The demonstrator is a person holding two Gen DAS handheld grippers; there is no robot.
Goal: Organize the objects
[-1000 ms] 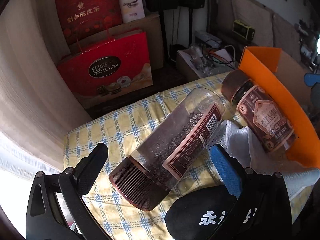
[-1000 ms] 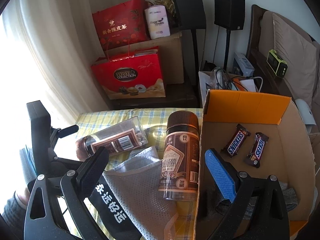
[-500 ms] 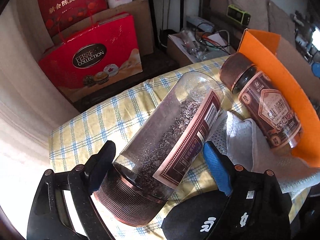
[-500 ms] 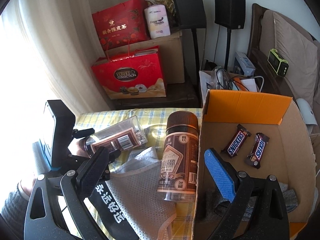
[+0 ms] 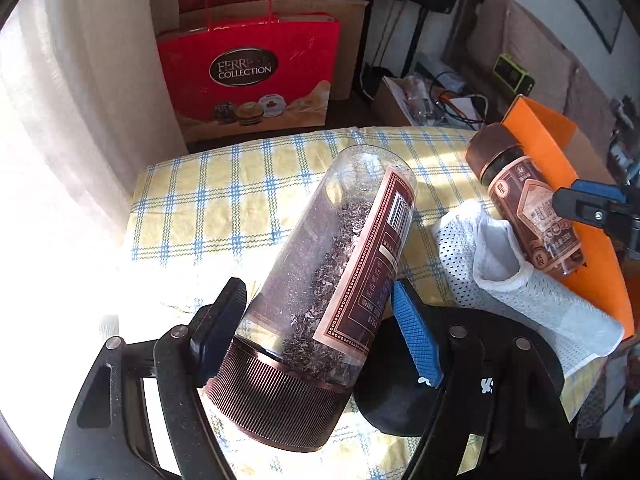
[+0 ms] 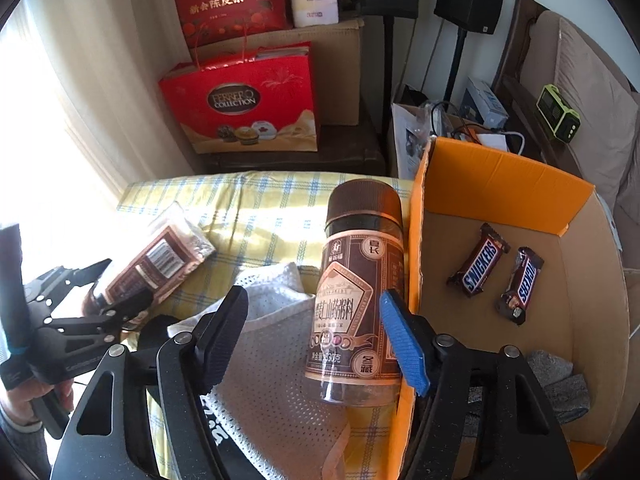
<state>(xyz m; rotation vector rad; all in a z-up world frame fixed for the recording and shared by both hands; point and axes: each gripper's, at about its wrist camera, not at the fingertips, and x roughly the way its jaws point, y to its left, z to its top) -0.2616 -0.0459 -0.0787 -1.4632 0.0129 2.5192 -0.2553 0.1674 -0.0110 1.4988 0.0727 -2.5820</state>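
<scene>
A clear jar (image 5: 340, 248) of dark flakes with a ribbed brown lid lies on the checked tablecloth (image 5: 224, 200). My left gripper (image 5: 318, 290) straddles its body just above the lid; the jaws are closing, and the black and blue pads meet its sides. This jar (image 6: 160, 260) and the left gripper (image 6: 68, 308) also show in the right wrist view. A brown-labelled jar (image 6: 352, 292) leans against the orange-flapped cardboard box (image 6: 500, 184). My right gripper (image 6: 313, 298) hovers over it with its jaws closing. The blue pad overlaps the jar's right edge, and a wide gap remains at the black finger.
Two Snickers bars (image 6: 478, 260) and a grey cloth (image 6: 560, 384) lie inside the box. A white mesh cloth (image 6: 272, 360) and a black item with white characters (image 5: 400, 400) lie between the jars. Red gift bags (image 6: 240, 104) stand beyond the table's far edge.
My left gripper slid forward around the clear jar and its fingers narrowed onto it. The right gripper sank toward the brown jar and its fingers drew closer together.
</scene>
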